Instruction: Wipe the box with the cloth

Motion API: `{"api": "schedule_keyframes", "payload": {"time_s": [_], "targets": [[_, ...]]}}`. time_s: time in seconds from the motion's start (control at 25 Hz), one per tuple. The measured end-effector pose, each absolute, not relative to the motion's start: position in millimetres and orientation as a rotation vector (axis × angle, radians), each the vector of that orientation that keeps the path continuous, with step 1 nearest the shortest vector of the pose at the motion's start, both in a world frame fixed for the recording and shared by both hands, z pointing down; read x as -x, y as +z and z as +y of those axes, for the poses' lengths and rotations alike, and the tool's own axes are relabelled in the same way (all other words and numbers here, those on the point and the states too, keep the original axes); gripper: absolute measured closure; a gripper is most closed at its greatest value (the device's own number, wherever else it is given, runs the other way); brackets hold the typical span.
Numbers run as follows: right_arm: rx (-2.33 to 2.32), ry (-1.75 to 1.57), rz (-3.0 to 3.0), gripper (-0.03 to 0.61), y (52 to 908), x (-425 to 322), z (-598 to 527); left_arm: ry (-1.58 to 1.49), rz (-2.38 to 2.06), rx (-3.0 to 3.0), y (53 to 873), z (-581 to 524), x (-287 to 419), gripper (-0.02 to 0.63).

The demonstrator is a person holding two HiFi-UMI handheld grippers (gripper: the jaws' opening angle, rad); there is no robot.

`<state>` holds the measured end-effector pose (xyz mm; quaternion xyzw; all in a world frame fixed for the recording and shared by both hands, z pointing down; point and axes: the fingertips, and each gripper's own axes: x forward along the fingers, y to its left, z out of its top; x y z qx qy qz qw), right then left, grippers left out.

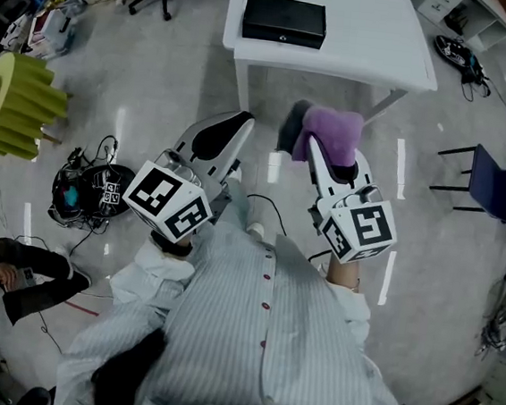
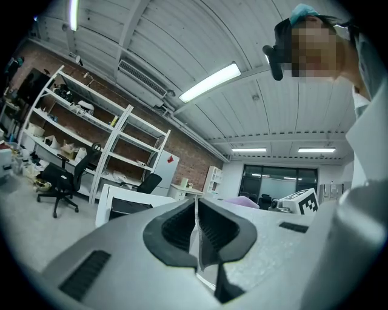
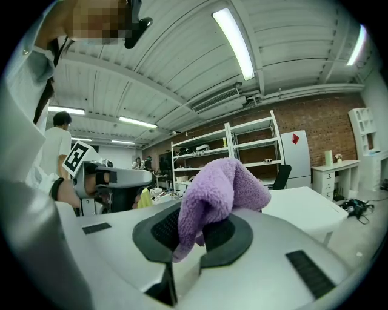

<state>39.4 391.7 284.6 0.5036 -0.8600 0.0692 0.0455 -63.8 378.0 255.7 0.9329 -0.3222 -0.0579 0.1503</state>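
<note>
We've got the purple cloth (image 1: 334, 129) pinched in the right gripper (image 1: 311, 145), and the left gripper (image 1: 241, 124) is clamped shut on nothing. Both hang well short of the counter (image 1: 368, 47). The black box (image 1: 285, 21) sits up there untouched — so all the wiping's left to do.

Bright ceiling strip lights, floor glare, fisheye edges

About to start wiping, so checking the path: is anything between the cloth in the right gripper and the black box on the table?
Nothing visible. The right gripper holds the purple cloth short of the white table, and only bare tabletop lies before the black box.
</note>
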Motion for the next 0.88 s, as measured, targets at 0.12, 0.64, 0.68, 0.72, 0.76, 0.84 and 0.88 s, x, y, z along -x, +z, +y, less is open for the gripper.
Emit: {"api": "schedule_keyframes", "payload": {"time_s": [0.12,0.64,0.68,0.72,0.76,0.84,0.88], "targets": [[-1.529,0.229,-2.628,0.529,284.6,-38.8,361.0,-0.157,-0.924,-2.678,254.7,346.0,65.1,0.589],[-1.584,0.269,-2.575,0.529,291.8,-13.2,210.6,-0.114,-0.891,-2.694,257.6,190.0,102.8,0.589],[-1.592,0.271,-2.568,0.529,292.9,-11.7,202.6,-0.113,-0.886,-2.694,258.8,180.8,105.2,0.589],[-1.6,0.274,-2.561,0.529,294.0,-10.5,195.4,-0.113,-0.88,-2.692,260.0,172.3,107.2,0.589],[-1.609,0.277,-2.554,0.529,295.1,-9.6,189.0,-0.112,-0.875,-2.693,261.4,164.6,108.9,0.589],[-1.625,0.282,-2.541,0.529,297.3,-8.1,177.3,-0.106,-0.863,-2.697,264.5,151.2,111.5,0.589],[-1.633,0.284,-2.534,0.529,298.2,-7.4,171.7,-0.101,-0.855,-2.699,266.2,145.5,112.7,0.589]]}}
